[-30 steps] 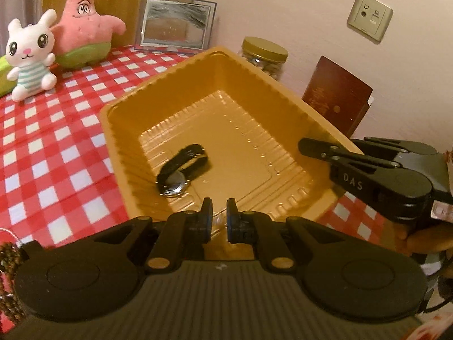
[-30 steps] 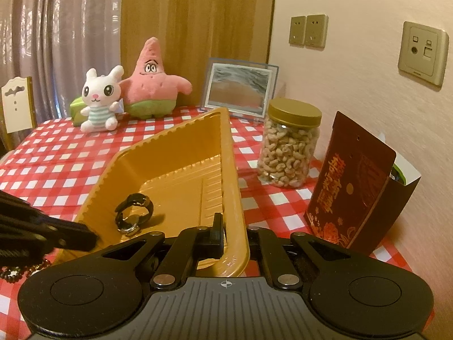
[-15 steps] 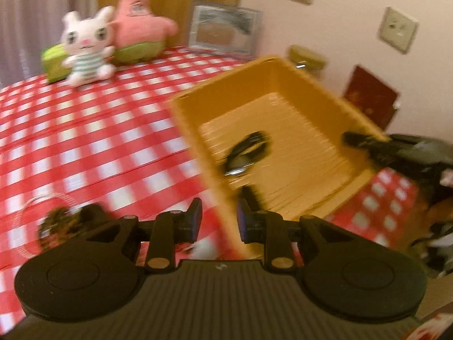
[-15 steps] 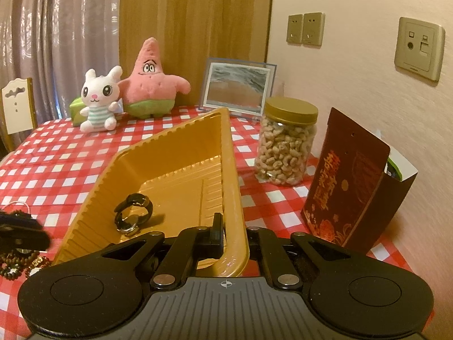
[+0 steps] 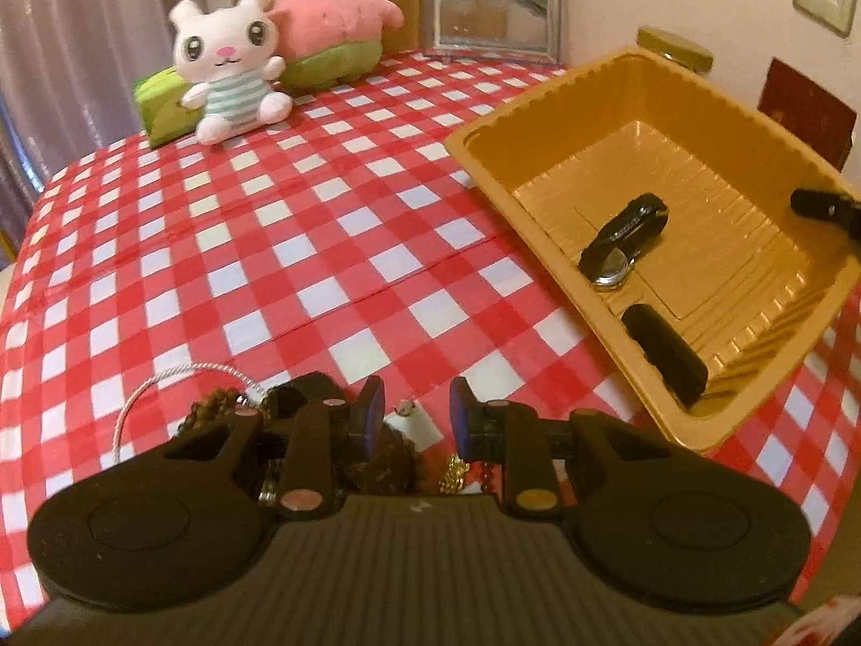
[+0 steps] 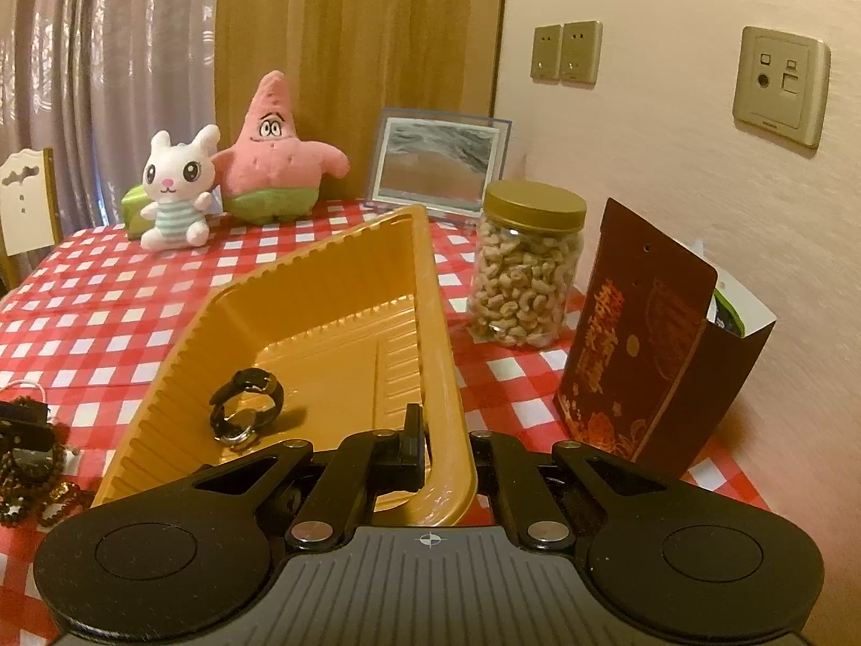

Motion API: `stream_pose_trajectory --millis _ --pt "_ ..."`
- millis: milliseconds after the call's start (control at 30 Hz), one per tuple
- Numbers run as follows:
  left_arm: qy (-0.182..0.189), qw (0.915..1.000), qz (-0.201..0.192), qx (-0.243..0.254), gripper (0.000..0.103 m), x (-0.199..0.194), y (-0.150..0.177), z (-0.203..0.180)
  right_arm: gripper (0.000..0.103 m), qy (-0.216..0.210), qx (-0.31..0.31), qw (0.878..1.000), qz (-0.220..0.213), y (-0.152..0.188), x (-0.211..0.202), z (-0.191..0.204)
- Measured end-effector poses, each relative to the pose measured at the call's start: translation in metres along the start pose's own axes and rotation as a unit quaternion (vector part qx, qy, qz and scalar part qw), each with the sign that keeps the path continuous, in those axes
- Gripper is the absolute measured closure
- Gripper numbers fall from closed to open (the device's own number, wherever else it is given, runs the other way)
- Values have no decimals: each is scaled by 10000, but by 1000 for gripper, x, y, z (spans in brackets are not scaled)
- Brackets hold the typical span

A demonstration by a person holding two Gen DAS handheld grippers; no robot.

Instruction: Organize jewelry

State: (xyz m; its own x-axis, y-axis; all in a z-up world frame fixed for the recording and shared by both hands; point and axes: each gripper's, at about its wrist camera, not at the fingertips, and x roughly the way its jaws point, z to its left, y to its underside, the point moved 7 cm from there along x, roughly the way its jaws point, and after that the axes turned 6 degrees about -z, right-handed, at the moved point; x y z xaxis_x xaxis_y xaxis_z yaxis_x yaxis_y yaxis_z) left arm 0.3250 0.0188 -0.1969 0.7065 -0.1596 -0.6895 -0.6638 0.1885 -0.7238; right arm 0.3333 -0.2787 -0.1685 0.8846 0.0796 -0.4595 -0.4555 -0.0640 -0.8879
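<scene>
While your right gripper pinches the gold ribbed plastic tray's rim, your spread left gripper hovers over limp, light brown bead strands; pinch a bunched clump.

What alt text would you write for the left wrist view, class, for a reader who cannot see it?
The left tongs hang open above a heap of beaded jewelry on a red checked tablecloth. To the right, a gold tray holds a black watch. Two plush toys sit at the far edge.
</scene>
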Motion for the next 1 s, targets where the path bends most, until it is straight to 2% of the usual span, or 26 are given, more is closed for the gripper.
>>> stream_pose_trajectory --millis 233,600,1000 --pt "-33 9997 183 181 81 20 3 -2 98 12 0 10000 2 0 0 0" --pt "-109 9984 537 165 96 36 12 0 98 49 12 10000 21 -2 4 -2" --pt "-171 9989 423 63 99 30 11 0 98 50 8 10000 21 -2 3 -1"
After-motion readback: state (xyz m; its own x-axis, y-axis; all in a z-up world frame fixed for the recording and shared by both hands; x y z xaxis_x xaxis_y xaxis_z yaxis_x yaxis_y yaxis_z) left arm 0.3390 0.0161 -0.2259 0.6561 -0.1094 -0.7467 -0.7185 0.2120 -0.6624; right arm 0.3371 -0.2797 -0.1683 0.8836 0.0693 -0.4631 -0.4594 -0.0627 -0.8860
